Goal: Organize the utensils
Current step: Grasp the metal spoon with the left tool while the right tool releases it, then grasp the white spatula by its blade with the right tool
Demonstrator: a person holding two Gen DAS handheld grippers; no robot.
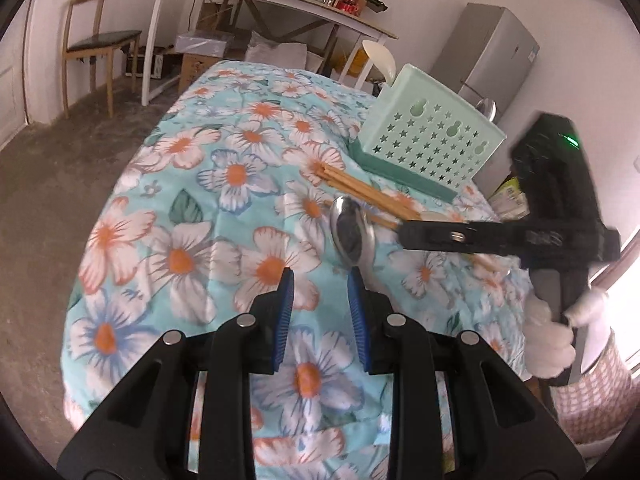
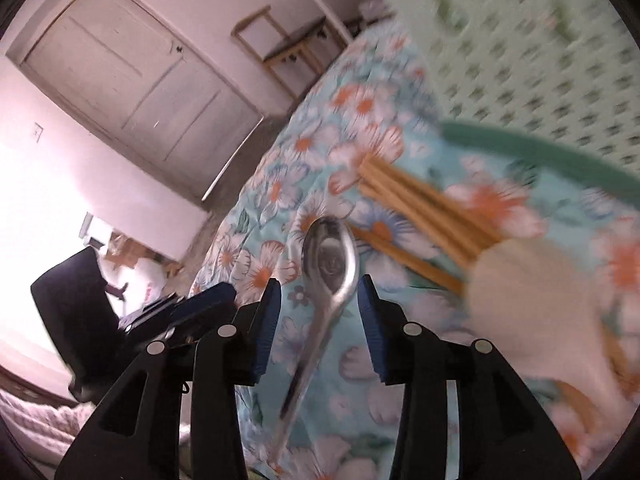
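A floral tablecloth [image 1: 180,240] is covering the table. The mint utensil caddy [image 1: 432,136] is standing far right, bamboo chopsticks [image 1: 360,192] lying just before it. The right gripper [image 2: 318,300] is hanging released around a metal spoon [image 2: 330,256]. The left gripper [image 1: 320,292] is hovering nearby, parted and empty.

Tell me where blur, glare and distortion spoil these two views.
Left wrist view: mostly sharp; fisheye bends the room edges, the right gripper smears slightly, and window glare burns out the right edge. Right wrist view: the green caddy and chopsticks streak with motion blur, the metal spoon stays fairly crisp, and the left side washes out.
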